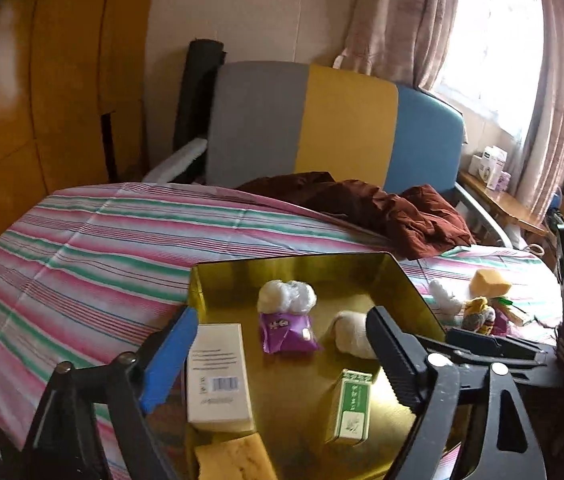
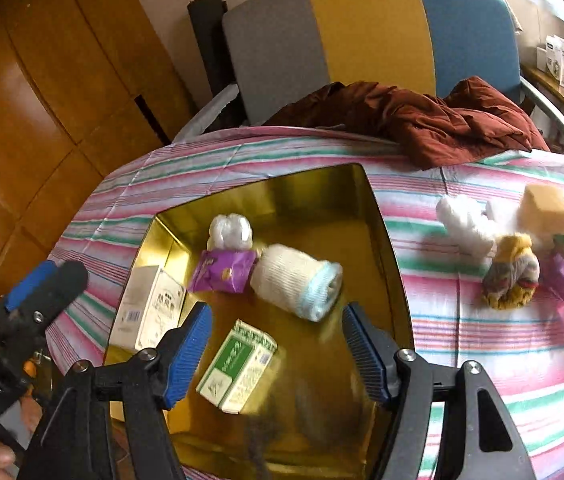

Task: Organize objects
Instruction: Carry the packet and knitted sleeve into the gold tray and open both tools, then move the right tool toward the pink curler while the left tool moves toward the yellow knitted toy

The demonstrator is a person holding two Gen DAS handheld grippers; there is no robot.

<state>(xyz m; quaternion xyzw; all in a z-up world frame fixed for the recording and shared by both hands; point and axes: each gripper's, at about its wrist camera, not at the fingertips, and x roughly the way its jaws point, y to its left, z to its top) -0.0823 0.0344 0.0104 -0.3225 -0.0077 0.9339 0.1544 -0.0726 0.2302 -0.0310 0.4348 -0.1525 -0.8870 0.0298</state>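
Right now your left tongs [image 1: 282,356] stand wide apart with nothing between the pads, hovering over the shiny gold metal tray [image 1: 410,280] on the striped pink-and-green bed cover [image 1: 94,240]. Your right tongs [image 2: 278,344] are spread as well and grip nothing; a rolled white sock with a pale blue cuff [image 2: 298,280] lies in the tray just beyond them.

Also in the tray: a green-and-white carton [image 2: 238,364], a tall white carton with a barcode [image 1: 218,376], a purple foil packet [image 2: 224,274], a bunched clear plastic bag [image 2: 230,232] and a yellow sponge [image 1: 234,460] at the near edge.

Outside the tray, toward the bed's right edge, sit a second yellow sponge block [image 2: 548,208], a white fluffy item [image 2: 466,220] and a yellow-grey balled sock [image 2: 514,272]. A crumpled maroon garment [image 2: 422,120] lies along the far edge.
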